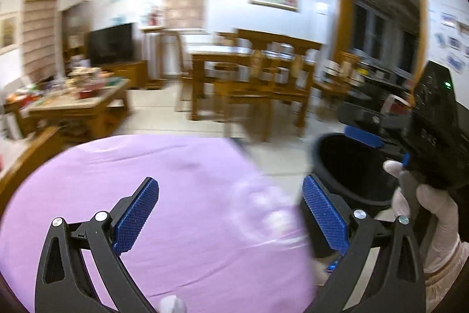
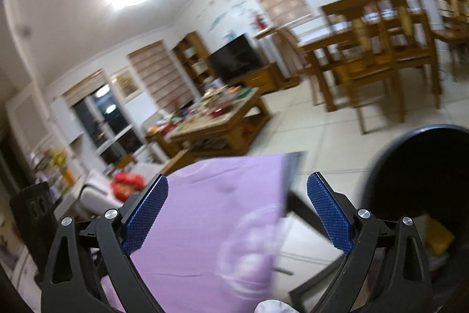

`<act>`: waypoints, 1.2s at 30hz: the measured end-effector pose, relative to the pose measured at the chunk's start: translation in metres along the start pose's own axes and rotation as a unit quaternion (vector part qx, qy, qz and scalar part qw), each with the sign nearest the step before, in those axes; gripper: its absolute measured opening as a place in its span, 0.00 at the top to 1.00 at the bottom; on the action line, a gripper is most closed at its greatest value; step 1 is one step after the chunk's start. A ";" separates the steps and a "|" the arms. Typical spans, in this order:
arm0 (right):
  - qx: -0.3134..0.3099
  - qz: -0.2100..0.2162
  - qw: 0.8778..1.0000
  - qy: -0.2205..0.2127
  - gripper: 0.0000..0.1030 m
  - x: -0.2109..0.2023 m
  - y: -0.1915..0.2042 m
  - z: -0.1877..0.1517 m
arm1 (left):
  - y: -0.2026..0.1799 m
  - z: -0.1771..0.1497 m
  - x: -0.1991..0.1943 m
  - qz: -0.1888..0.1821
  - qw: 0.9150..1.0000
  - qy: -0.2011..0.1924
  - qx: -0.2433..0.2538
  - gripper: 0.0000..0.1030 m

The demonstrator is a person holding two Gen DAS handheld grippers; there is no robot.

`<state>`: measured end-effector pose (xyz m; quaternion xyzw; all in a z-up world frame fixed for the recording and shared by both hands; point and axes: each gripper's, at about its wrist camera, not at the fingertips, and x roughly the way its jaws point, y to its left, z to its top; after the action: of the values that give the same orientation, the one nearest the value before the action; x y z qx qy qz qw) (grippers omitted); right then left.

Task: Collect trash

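Note:
My left gripper (image 1: 231, 198) is open and empty above a table with a purple cloth (image 1: 123, 181). A blurred clear plastic piece (image 1: 263, 213) lies on the cloth near its right fingertip. A black trash bin (image 1: 348, 166) stands off the table's right edge. My right gripper (image 1: 363, 137) shows in the left wrist view above the bin's rim, held by a white-gloved hand. In the right wrist view the right gripper (image 2: 237, 195) is open and empty over the cloth's edge (image 2: 222, 195). The clear piece (image 2: 252, 251) lies below it. The bin (image 2: 422, 181) with scraps inside is at right.
A cluttered wooden coffee table (image 1: 79, 101) stands at left. A wooden dining table with chairs (image 1: 252, 72) stands across the tiled floor. A TV (image 1: 111, 43) is at the back. A sofa with a red bag (image 2: 126, 184) is at left in the right wrist view.

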<state>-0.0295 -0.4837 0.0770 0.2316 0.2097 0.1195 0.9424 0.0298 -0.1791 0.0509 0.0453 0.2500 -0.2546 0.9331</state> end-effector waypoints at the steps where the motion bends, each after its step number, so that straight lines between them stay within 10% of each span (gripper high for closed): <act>1: -0.008 0.011 1.000 0.009 0.07 0.013 0.016 -0.003 | 0.012 -0.001 -0.006 0.014 1.000 -0.003 -0.007 0.05; 15: -0.144 0.029 0.987 0.059 0.05 0.116 0.189 -0.055 | 0.155 -0.023 -0.083 0.168 0.980 -0.038 -0.095 0.05; 36: -0.179 -0.002 0.982 0.060 0.05 0.165 0.259 -0.098 | 0.200 -0.033 -0.123 0.210 0.967 -0.052 -0.138 0.05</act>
<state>0.0389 -0.1687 0.0687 0.0517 0.2411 0.1671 0.9546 0.0233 0.0570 0.0734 -0.0453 0.2186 -0.0181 0.9746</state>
